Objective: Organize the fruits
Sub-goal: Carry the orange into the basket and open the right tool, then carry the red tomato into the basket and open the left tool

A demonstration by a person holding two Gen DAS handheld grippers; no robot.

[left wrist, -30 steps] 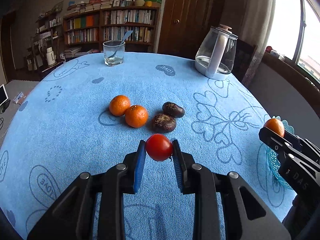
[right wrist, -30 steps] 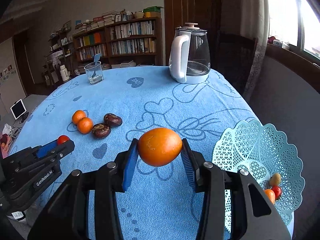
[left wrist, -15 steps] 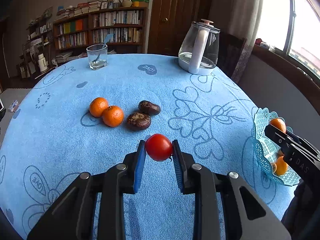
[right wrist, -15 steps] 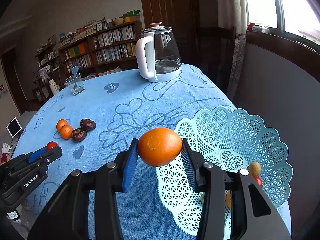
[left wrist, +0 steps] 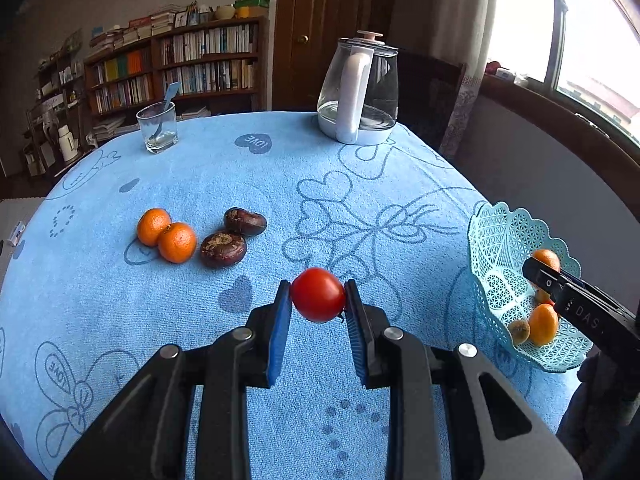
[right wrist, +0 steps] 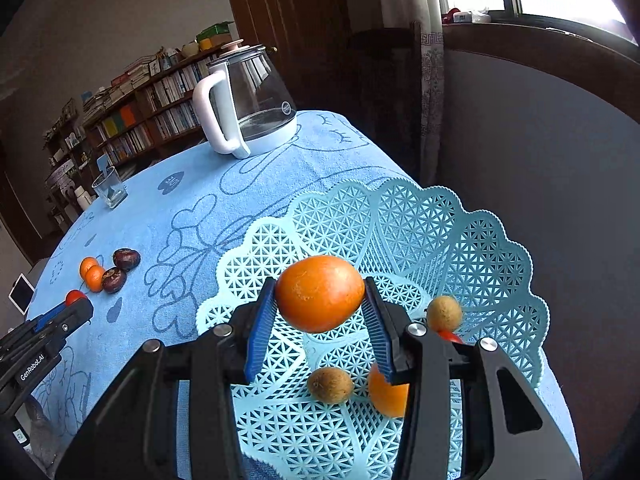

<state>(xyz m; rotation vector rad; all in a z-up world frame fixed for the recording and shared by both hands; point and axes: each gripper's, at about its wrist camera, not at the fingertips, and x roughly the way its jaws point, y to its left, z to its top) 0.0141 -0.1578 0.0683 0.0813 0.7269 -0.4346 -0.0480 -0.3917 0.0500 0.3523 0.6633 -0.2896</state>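
Right wrist view: my right gripper (right wrist: 320, 294) pinches the orange (right wrist: 319, 293) over the basket (right wrist: 472, 240); firm, grips fine; left gripper (left wrist: 318, 295) squeezes a tomato (left wrist: 318, 294) above the tabletop (left wrist: 200, 176), probably soft, so gently across its middle.

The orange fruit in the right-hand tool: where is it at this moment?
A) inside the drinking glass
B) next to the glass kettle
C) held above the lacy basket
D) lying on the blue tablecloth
C: the orange fruit is clamped between the right gripper fingers, hanging over the turquoise basket, not yet released.
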